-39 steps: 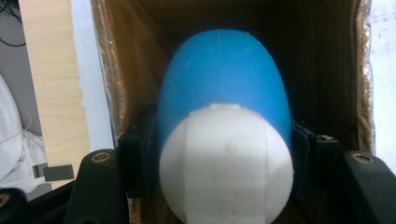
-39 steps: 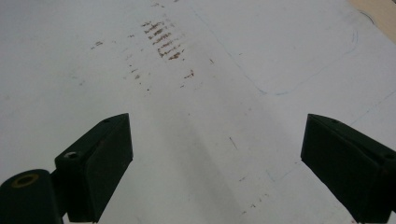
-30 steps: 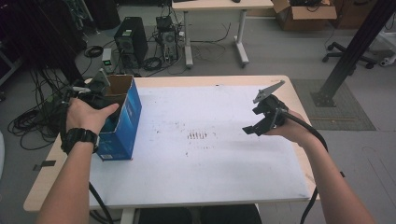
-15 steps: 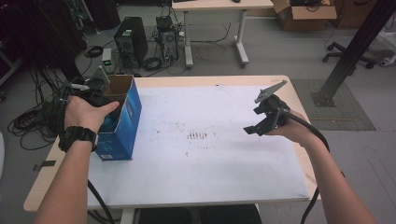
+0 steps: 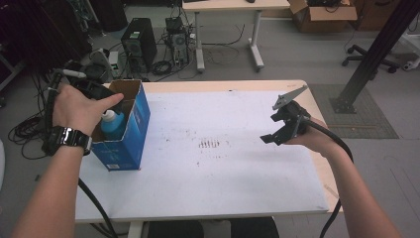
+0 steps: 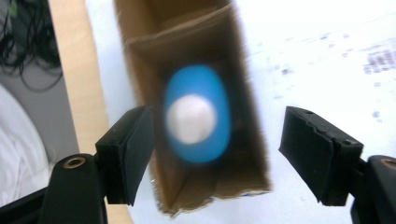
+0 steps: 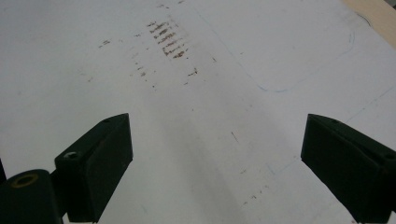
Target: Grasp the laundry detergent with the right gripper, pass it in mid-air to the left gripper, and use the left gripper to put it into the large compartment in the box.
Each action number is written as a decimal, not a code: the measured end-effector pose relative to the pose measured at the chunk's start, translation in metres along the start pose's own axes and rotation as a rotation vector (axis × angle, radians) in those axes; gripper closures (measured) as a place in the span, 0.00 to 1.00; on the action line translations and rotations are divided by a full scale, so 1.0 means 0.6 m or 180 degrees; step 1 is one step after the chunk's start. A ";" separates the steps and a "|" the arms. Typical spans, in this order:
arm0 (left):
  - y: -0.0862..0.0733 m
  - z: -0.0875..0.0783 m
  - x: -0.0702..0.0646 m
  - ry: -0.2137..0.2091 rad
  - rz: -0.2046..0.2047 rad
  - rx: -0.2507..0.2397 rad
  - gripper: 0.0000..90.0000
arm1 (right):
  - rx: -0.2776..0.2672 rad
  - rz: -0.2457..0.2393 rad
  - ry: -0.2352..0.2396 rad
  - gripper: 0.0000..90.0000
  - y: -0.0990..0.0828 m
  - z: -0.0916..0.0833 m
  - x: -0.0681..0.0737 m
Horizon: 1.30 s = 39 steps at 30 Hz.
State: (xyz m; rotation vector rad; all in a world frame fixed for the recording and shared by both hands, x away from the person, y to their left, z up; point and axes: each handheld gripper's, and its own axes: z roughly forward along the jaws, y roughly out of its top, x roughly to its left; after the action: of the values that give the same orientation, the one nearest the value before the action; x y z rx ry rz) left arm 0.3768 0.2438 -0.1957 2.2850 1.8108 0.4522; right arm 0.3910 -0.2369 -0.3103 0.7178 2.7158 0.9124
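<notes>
— Left gripper (image 6: pixel 215 154) first: how do its jaws stand?

— Spread wide, with nothing between the pads. In the left gripper view they look straight down into an open cardboard box (image 6: pixel 252 154), one jaw outside each long wall of it.

— What is in the box?

— A blue bottle (image 6: pixel 205 140) with a white cap (image 6: pixel 191 119), standing upright and seen from above. It is blurred, so no label can be read. In the high view the bottle (image 5: pixel 113 125) shows inside the box (image 5: pixel 129 141), whose outside is blue, at the left side of the table (image 5: pixel 223 183).

— And the hand on that side?

— The left hand (image 5: pixel 79 106), with a dark watch (image 5: pixel 67 140) at the wrist, sits above the box's open top and covers most of the gripper from that camera.

— Where is the right gripper (image 5: pixel 282 126)?

— Held above the right part of the table, well apart from the box, with a grey three-cornered plate (image 5: pixel 289 96) on top and a black cable (image 5: pixel 337 148) trailing back along the forearm. Its own view shows the right gripper's (image 7: pixel 215 172) jaws spread wide over the bare white tabletop (image 7: pixel 224 116), holding nothing.

— Anything on that surface?

— A patch of small brown marks (image 7: pixel 168 39) ahead of the jaws, and faint thin blue lines (image 7: pixel 317 70). The same marks (image 5: pixel 210 144) sit near the middle of the table in the high view.
</notes>
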 end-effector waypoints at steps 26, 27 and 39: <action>0.032 0.059 -0.220 -0.0947 0.1297 -0.0072 0.05 | -0.0057 -0.0061 0.0158 0.05 -0.004 -0.022 -0.002; 0.032 0.063 -0.224 -0.0987 0.1322 -0.0068 0.05 | -0.0060 -0.0053 0.0175 0.05 -0.005 -0.022 -0.002; 0.030 0.102 -0.246 -0.1158 0.1433 -0.0009 0.05 | -0.0101 -0.0023 0.0241 0.03 -0.012 -0.020 -0.006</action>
State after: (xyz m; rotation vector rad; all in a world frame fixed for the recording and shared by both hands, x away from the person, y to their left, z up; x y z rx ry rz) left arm 0.3843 0.0983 -0.2642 2.5644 1.1294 0.0850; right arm 0.3874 -0.2501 -0.3052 0.6804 2.7606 0.9985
